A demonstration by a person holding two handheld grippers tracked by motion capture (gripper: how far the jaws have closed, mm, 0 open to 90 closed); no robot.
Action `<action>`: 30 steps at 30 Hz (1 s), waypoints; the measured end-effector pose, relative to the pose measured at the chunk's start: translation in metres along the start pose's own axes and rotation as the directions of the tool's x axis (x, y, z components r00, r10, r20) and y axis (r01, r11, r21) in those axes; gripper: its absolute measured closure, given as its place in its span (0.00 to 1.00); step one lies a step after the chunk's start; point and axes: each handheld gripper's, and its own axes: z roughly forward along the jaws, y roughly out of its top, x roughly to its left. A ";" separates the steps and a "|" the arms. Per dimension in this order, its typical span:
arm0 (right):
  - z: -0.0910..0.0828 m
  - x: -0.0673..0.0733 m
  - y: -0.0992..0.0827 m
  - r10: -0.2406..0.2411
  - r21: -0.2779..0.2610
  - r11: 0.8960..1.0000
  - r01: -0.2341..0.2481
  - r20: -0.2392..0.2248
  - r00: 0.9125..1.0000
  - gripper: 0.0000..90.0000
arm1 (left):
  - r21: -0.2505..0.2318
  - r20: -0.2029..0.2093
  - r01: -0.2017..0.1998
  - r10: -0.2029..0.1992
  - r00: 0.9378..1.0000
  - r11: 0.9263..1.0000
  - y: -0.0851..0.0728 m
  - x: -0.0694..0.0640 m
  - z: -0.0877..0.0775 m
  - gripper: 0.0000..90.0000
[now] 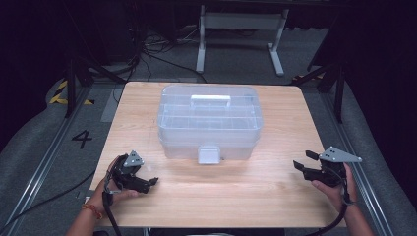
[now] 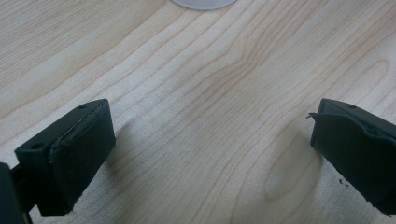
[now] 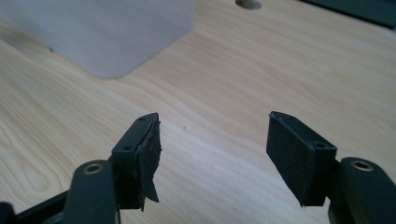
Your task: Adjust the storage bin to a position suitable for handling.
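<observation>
At the near left corner of the surface, the left gripper sits low with its jaws spread wide, nothing between them. Over at the right edge, the right gripper is also parted and empty, lifted a little. Between and beyond them stands the clear plastic box, lid on, latch facing the person, well apart from both.

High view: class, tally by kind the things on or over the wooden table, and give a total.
Clear plastic box: 1
Tongs: 2, left tongs and right tongs, both open and empty
Total: 3
</observation>
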 end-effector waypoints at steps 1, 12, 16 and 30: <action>-0.001 0.001 0.005 -0.004 -0.014 1.000 0.004 -0.004 1.000 0.41 | 0.000 0.000 0.000 0.000 1.000 1.000 0.000 0.000 0.000 0.00; -0.007 0.012 0.049 -0.059 -0.097 0.994 0.055 -0.036 0.998 0.42 | -0.003 0.000 -0.005 0.005 1.000 1.000 0.000 0.000 0.000 0.00; -0.006 0.016 0.061 -0.070 -0.115 0.991 0.064 -0.045 0.997 0.41 | -0.003 0.000 -0.006 0.006 1.000 1.000 0.000 0.000 0.000 0.00; 0.005 0.035 0.095 -0.130 -0.160 0.980 0.116 -0.083 0.988 0.41 | -0.003 0.000 -0.005 0.005 1.000 1.000 0.000 0.000 0.000 0.00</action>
